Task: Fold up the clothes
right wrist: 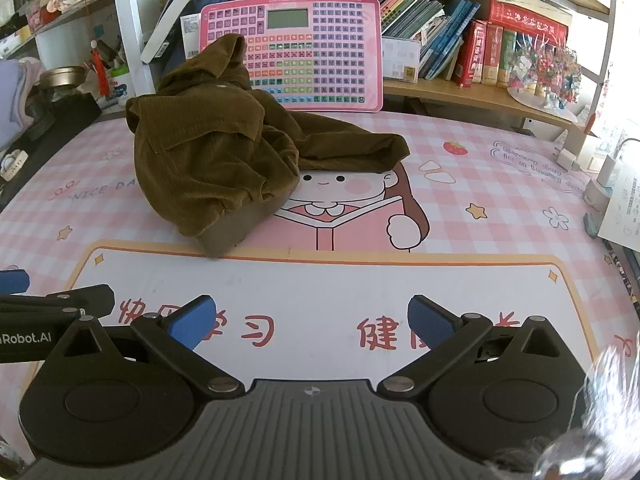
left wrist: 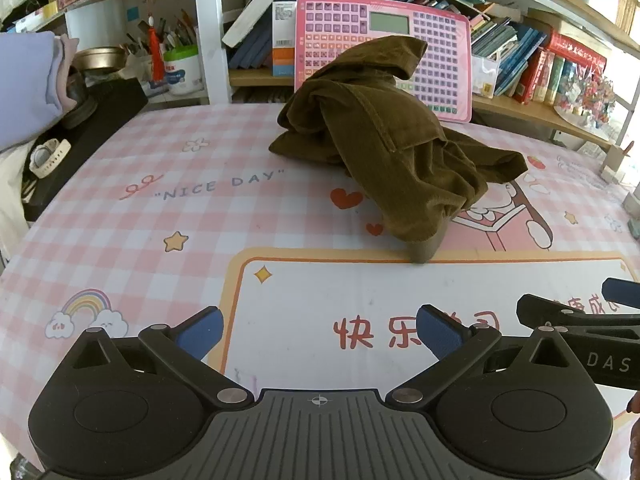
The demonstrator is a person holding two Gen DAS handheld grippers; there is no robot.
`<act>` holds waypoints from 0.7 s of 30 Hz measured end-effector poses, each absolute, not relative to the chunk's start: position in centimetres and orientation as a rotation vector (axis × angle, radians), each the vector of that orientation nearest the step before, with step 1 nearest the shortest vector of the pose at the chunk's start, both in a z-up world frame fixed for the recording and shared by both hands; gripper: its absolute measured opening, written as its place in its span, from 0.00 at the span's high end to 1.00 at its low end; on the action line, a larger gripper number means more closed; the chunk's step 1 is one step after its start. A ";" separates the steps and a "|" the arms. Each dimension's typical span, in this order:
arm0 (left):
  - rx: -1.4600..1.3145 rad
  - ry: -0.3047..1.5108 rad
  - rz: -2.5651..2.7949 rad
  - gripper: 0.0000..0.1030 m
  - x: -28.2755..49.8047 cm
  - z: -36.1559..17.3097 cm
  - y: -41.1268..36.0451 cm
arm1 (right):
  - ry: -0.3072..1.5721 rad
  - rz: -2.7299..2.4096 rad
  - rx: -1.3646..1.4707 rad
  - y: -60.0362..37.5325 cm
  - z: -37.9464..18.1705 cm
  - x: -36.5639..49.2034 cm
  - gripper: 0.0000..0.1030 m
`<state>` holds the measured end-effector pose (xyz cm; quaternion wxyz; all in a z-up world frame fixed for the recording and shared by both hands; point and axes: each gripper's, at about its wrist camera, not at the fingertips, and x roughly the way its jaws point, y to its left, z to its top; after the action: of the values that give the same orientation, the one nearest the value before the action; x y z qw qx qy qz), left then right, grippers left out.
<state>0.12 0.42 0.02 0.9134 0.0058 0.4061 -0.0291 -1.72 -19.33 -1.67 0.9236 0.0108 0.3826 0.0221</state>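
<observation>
the crumpled olive-brown corduroy garment (left wrist: 384, 148) lies heaped at twelve o'clock on the pink checked cartoon-print desk (left wrist: 160, 220), unfolded, so the left gripper (left wrist: 318, 336) and right gripper (right wrist: 312, 326) hover wide and empty at six o'clock, apparently ready to reach in.

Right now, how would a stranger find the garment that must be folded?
Look at the pink checked mat before the bookshelf. On it, in front of the pink keyboard toy, lies a crumpled heap. It alone is olive-brown corduroy cloth.
</observation>
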 end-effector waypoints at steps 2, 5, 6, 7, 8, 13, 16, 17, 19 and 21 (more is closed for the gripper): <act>0.013 0.831 -0.059 0.00 0.1 0.1 0.4 | 0.784 0.044 0.022 -19.3 -1.7 -1.7 0.00; 0.012 0.824 -0.064 0.00 0.1 0.1 0.3 | 0.784 0.040 0.024 -19.3 -1.7 -1.7 0.00; 0.010 0.822 -0.066 0.00 0.1 0.1 0.3 | 0.783 0.038 0.024 -19.4 -1.7 -1.7 0.00; 0.008 0.820 -0.068 0.00 0.1 0.1 0.4 | 0.783 0.037 0.024 -19.4 -1.6 -1.7 0.00; 0.005 0.818 -0.070 0.00 0.1 0.2 0.4 | 0.782 0.036 0.025 -19.4 -1.6 -1.7 0.00; 0.002 0.786 -0.088 0.00 0.0 0.4 0.3 | 0.778 0.030 0.031 -19.7 -1.6 -1.7 0.00; 0.001 0.780 -0.088 0.00 0.1 0.4 0.3 | 0.781 0.035 0.033 -19.7 -1.6 -1.8 0.00; 0.001 0.779 -0.088 0.00 0.1 0.4 0.4 | 0.781 0.036 0.032 -19.7 -1.6 -1.7 0.00; 0.003 0.778 -0.088 0.00 0.1 0.4 0.3 | 0.782 0.039 0.031 -19.6 -1.6 -1.7 0.00; 0.005 0.781 -0.087 0.00 0.2 0.4 0.3 | 0.784 0.039 0.030 -19.6 -1.7 -1.6 0.00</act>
<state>0.23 0.34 0.40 0.9239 0.0023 0.3803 -0.0424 -1.58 -19.58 -1.67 0.9239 0.0144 0.3820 0.0190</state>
